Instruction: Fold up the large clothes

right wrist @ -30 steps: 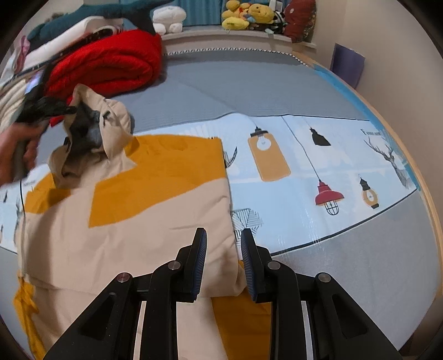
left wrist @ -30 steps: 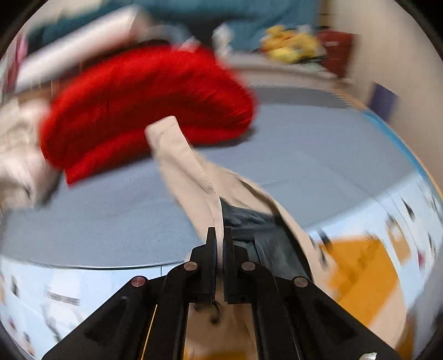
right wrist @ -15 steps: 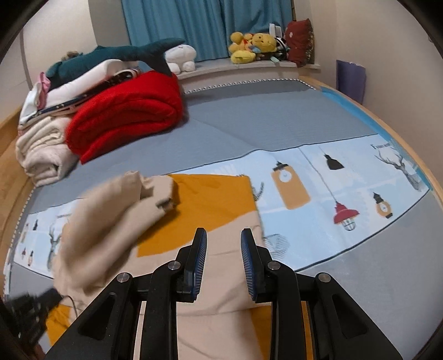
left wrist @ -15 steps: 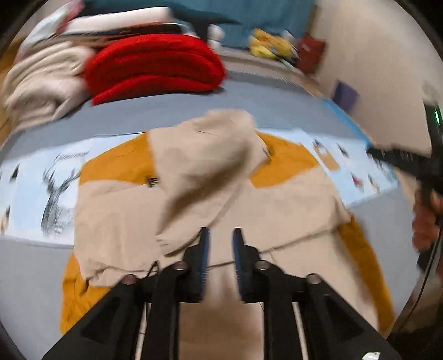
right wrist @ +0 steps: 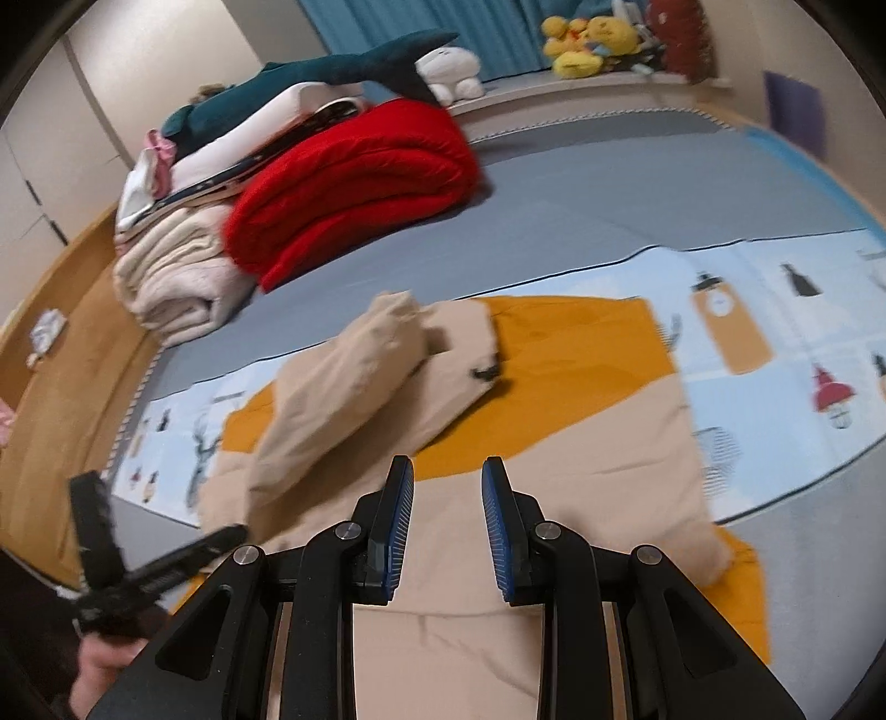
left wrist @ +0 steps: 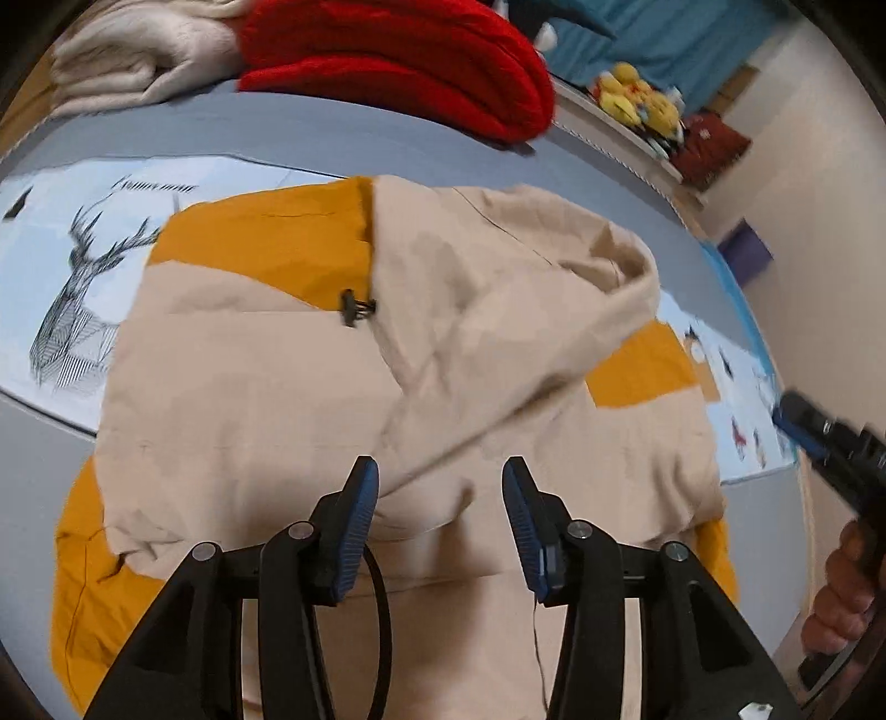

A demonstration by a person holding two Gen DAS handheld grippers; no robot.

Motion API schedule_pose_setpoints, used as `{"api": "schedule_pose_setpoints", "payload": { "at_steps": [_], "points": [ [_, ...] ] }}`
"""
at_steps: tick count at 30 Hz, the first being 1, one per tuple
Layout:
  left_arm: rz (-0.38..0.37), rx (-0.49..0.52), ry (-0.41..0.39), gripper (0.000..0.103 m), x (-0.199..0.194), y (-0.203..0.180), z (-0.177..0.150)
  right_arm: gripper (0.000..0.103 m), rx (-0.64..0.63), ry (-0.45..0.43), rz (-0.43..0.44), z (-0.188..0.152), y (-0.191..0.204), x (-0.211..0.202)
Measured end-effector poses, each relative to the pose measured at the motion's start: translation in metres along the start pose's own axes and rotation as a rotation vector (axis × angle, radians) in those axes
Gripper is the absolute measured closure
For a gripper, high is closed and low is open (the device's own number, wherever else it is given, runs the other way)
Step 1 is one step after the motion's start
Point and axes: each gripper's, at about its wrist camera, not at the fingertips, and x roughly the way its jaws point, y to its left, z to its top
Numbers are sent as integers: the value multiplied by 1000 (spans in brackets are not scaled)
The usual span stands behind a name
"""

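A beige and mustard-yellow jacket (left wrist: 266,399) lies spread on the bed, its beige hood (left wrist: 498,310) folded down over its back. It also shows in the right wrist view (right wrist: 554,482), with the hood (right wrist: 354,387) lying loose on the left part. My left gripper (left wrist: 440,482) is open and empty, just above the jacket's near part. My right gripper (right wrist: 447,476) is open and empty, above the jacket's lower middle. The left gripper also appears at the lower left of the right wrist view (right wrist: 127,576).
A folded red blanket (right wrist: 354,171) and a cream blanket (right wrist: 177,277) lie at the far side of the grey bed. A light-blue printed sheet (right wrist: 786,343) lies under the jacket. Plush toys (right wrist: 587,44) sit on the far ledge. A wooden bed edge (right wrist: 61,399) runs on the left.
My left gripper let go of the hood, which dropped onto the jacket's back, and the gripper opened wide and drew back. The right gripper rose slightly and stayed open.
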Motion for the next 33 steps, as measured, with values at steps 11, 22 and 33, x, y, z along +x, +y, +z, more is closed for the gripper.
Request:
{"api": "schedule_pose_setpoints", "payload": {
  "at_steps": [11,22,33],
  "points": [
    [-126,171,-126,103,-24,-42,0,60,58,74,189,-4,16,33],
    [-298,300,67,72,-5,-77,-25,51,220,229,170,-13,-12,76],
    [-184,-327,105,67,31,41,-2,70,301,290,150,-23,-30,104]
  ]
}}
